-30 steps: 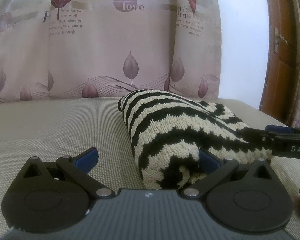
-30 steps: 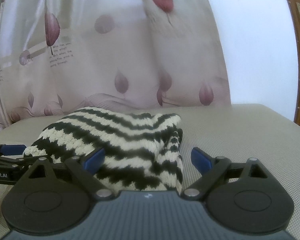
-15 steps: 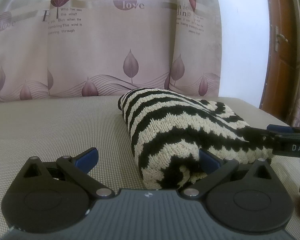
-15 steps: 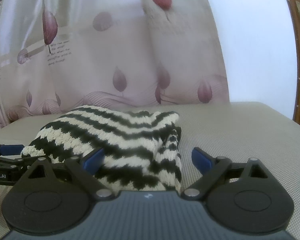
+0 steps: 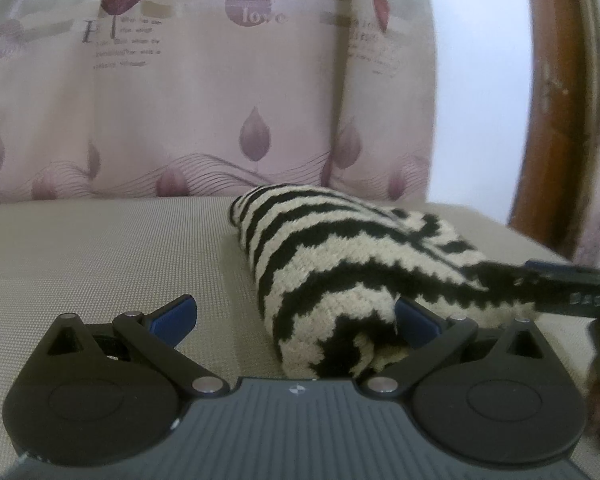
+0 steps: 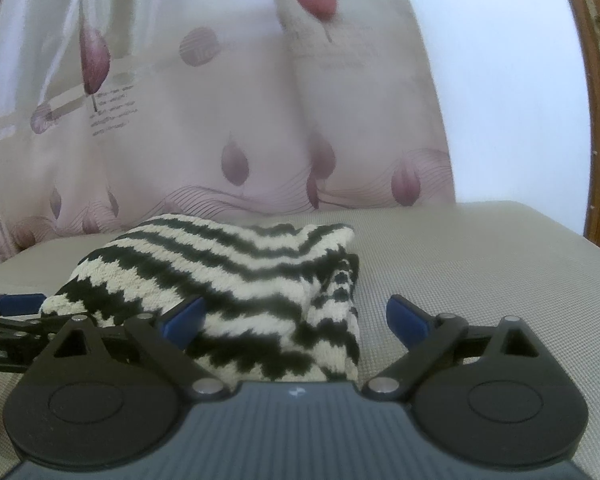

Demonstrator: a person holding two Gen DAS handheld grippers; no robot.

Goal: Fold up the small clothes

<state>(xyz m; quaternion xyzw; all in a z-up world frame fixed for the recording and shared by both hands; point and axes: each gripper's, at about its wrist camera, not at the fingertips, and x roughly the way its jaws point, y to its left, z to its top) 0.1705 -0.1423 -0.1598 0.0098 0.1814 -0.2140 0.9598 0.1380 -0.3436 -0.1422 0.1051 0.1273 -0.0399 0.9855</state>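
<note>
A folded black-and-cream zigzag knit garment (image 5: 340,264) lies on a beige woven surface (image 5: 100,256). My left gripper (image 5: 296,316) is open at the garment's near left end; its right blue pad (image 5: 416,320) touches the knit and the left pad stands free. My right gripper (image 6: 296,316) is open at the near right end of the knit garment (image 6: 236,272); its left pad (image 6: 184,316) rests against the fabric. Each gripper shows at the edge of the other's view: the right gripper (image 5: 568,288) and the left gripper (image 6: 12,316).
A pink curtain with leaf prints (image 5: 204,92) hangs just behind the surface. A white wall (image 6: 500,92) and a brown wooden door frame (image 5: 556,112) stand to the right. Bare beige surface (image 6: 480,264) spreads right of the garment.
Both grippers stay open at the garment's ends. The views have tilted and shifted slightly, with some blur; the garment keeps its folded shape.
</note>
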